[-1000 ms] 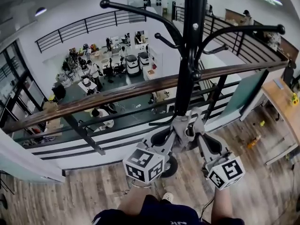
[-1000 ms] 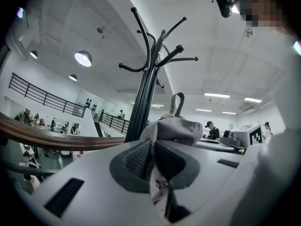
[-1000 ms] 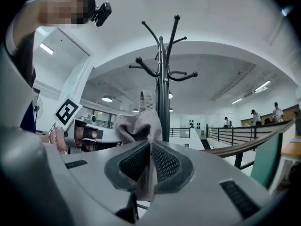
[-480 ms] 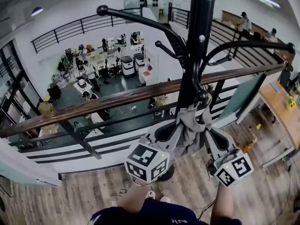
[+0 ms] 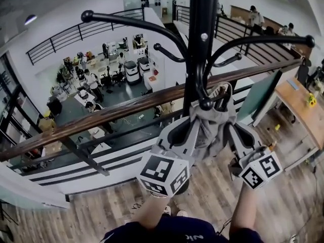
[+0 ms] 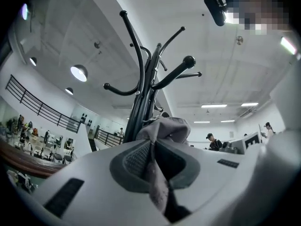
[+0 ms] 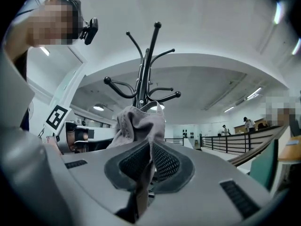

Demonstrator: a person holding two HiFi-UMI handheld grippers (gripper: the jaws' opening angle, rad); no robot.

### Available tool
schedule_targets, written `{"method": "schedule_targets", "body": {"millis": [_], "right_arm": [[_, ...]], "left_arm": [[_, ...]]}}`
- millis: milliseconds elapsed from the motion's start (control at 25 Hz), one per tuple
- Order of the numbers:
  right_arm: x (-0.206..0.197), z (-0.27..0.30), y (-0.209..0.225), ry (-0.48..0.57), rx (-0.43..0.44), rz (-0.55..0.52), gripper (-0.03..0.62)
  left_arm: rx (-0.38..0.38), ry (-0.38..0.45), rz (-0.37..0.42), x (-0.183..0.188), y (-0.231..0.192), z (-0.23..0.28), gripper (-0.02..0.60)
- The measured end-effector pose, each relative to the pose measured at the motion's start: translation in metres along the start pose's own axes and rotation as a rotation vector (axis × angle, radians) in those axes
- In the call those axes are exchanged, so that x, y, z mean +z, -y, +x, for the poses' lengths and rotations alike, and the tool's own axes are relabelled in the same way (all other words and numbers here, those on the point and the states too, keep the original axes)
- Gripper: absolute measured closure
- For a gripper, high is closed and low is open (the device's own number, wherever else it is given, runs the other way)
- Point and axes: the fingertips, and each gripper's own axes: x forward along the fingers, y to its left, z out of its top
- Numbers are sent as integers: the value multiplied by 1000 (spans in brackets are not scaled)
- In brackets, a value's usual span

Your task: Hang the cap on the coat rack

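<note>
Seen from the head camera, looking steeply down, a black coat rack (image 5: 200, 44) stands against a wooden handrail (image 5: 101, 116), with a lower office floor far beneath. A crumpled grey cap (image 5: 210, 123) is held up against the rack's pole, just below a knobbed lower hook (image 5: 205, 104). Whether its strap is over that hook cannot be told. The left gripper (image 5: 188, 130) and right gripper (image 5: 228, 128) hold it from either side.

Only the gripper views show the grips. In the left gripper view, the left gripper (image 6: 153, 142) has its jaws pressed together on a fold of the cap (image 6: 164, 126). The rack (image 6: 141, 98) rises behind, against the ceiling. In the right gripper view, the right gripper (image 7: 150, 147) likewise pinches the cap's (image 7: 138, 124) cloth between closed jaws, below the rack (image 7: 143, 79).

The only markings are black-and-white square patterns on the left cube (image 5: 163, 173) and right cube (image 5: 260, 170). White print on the person's dark shirt (image 5: 177, 233) is cut off and unreadable.
</note>
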Motion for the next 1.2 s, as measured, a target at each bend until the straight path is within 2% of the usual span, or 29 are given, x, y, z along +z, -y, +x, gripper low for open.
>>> {"method": "schedule_targets", "body": {"millis": [120,280,640,880,1000,1200], "right_arm": [[12,0,17,41,-21,31,560],[31,-2,34,100,-65,34,562],[53,11,69,189,-67,78,563],[65,25,91,243,-73,102,565],[64,37,99,232,-62,119,565],[57,58,107,122,-51,76,566]], "left_arm": [[7,45,15,11,10,9,551],[-29,68,53,18,30,22,551],[-40,133,88,34,50,50,551],[-37,137,87,35,51,75,551],[-32,149,78,36,48,83,551],[-20,175,83,41,50,97,551]]}}
